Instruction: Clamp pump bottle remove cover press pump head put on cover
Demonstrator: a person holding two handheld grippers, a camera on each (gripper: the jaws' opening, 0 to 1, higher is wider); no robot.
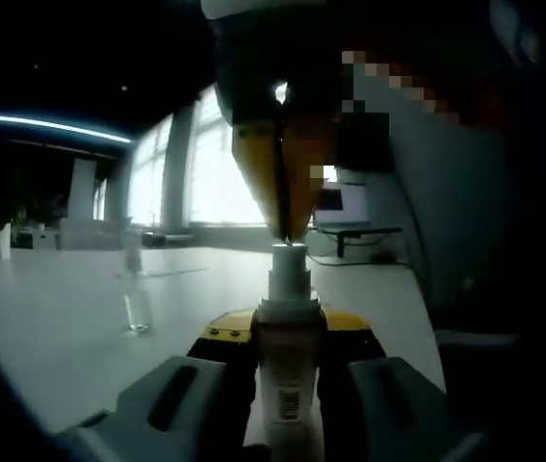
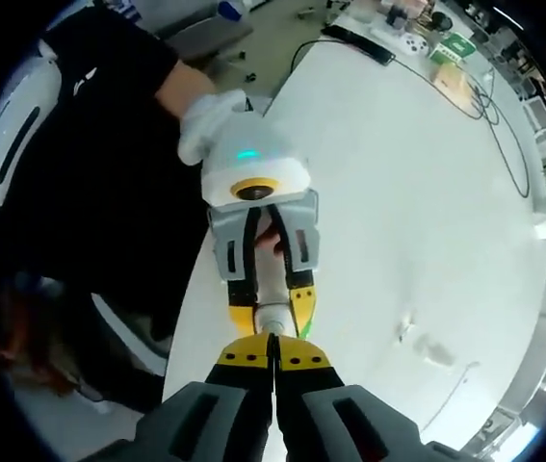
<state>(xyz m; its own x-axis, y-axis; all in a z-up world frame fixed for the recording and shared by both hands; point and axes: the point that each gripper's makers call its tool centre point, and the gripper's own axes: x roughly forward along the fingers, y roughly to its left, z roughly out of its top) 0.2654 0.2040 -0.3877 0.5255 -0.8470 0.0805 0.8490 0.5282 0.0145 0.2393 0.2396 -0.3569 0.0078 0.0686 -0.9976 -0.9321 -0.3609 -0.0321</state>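
Note:
A white pump bottle (image 1: pixel 287 385) with a barcode label stands upright between the jaws of my left gripper (image 1: pixel 287 332), which is shut on its body. My right gripper (image 1: pixel 286 229) comes down from above, shut, with its yellow tips resting on the pump head (image 1: pixel 289 255). In the right gripper view my right gripper (image 2: pixel 274 361) sits over the pump head (image 2: pixel 274 320), and the left gripper (image 2: pixel 273 313) holds the bottle (image 2: pixel 271 279) beneath it. A clear cover (image 1: pixel 136 294) stands on the white table (image 1: pixel 51 327), apart from the bottle; the cover (image 2: pixel 433 351) looks faint.
A person in dark clothes with a white glove (image 2: pixel 205 120) holds the left gripper at the table's (image 2: pixel 398 192) edge. Cables (image 2: pixel 504 144) and small items (image 2: pixel 427 29) lie at the far end. A screen (image 1: pixel 345 204) stands behind the bottle.

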